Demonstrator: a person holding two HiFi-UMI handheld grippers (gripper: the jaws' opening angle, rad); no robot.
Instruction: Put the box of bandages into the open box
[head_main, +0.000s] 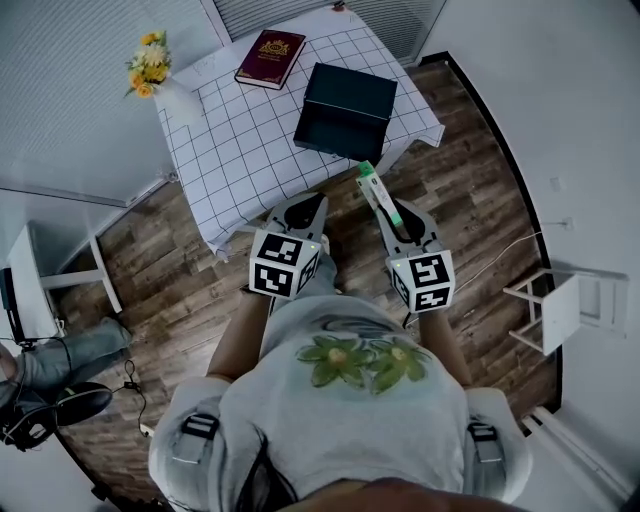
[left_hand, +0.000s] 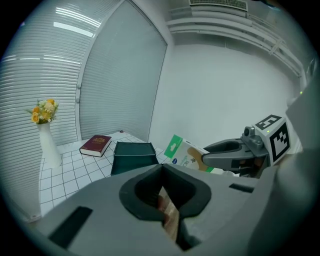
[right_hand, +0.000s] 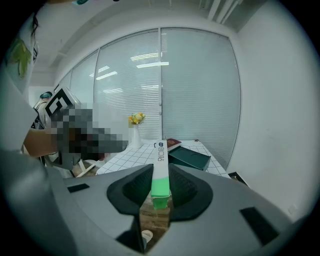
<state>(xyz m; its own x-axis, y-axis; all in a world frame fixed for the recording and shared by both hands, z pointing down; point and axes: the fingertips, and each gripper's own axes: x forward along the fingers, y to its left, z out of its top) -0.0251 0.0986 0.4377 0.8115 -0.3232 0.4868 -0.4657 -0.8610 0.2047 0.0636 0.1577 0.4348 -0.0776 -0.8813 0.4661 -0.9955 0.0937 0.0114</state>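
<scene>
Now your right gripper (head_main: 385, 207) clamps the box of bandages (head_main: 368, 181), open box (head_main: 345, 110) just ahead; your left gripper (head_main: 298, 208) seems closed, empty.

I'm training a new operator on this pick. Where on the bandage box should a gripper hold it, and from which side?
Grip one short end, pinching across the two broad faces and coming in along its length. The bandage box is long, flat and thin, so the jaws need only span its small thickness. The right gripper holds its green end this way, which leaves the rest projecting ahead toward the open box.
</scene>
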